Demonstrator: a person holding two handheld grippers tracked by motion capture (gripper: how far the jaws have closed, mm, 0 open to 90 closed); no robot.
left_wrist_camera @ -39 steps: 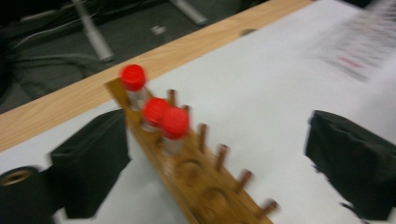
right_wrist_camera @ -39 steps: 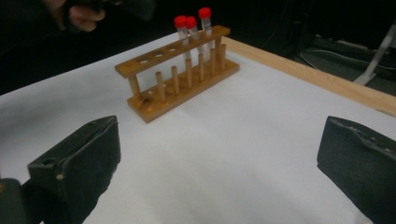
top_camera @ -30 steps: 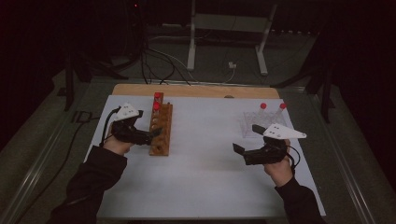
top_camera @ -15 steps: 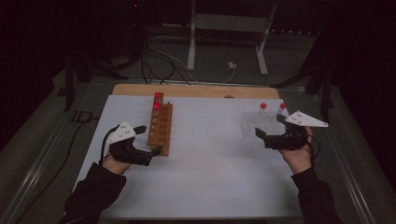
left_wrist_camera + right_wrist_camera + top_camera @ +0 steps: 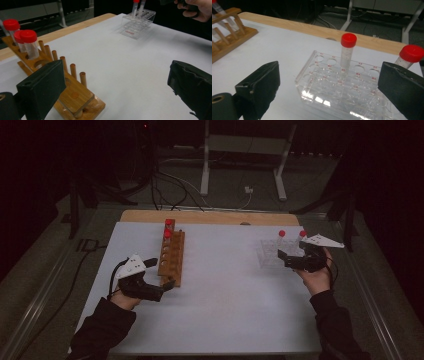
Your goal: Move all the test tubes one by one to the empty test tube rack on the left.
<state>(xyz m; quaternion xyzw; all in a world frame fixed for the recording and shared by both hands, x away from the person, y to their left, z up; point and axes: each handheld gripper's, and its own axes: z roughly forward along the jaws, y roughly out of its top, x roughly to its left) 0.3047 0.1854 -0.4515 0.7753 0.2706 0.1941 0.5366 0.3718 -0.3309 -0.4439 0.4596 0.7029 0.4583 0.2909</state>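
The left tool (image 5: 167, 285) is held with jaws spread and nothing between them, at the near end of the wooden rack (image 5: 171, 257), which runs from 6 to 12 o'clock on the worktop (image 5: 225, 295) and carries red-capped tubes (image 5: 28, 42) at its far end. The right tool (image 5: 284, 258) is also spread wide, its jaws just starting to close on nothing. The clear rack (image 5: 342, 87) lies just ahead of it at 12 o'clock, and an upright red-capped tube (image 5: 347, 53) stands between the jaw lines, nearer this hand.
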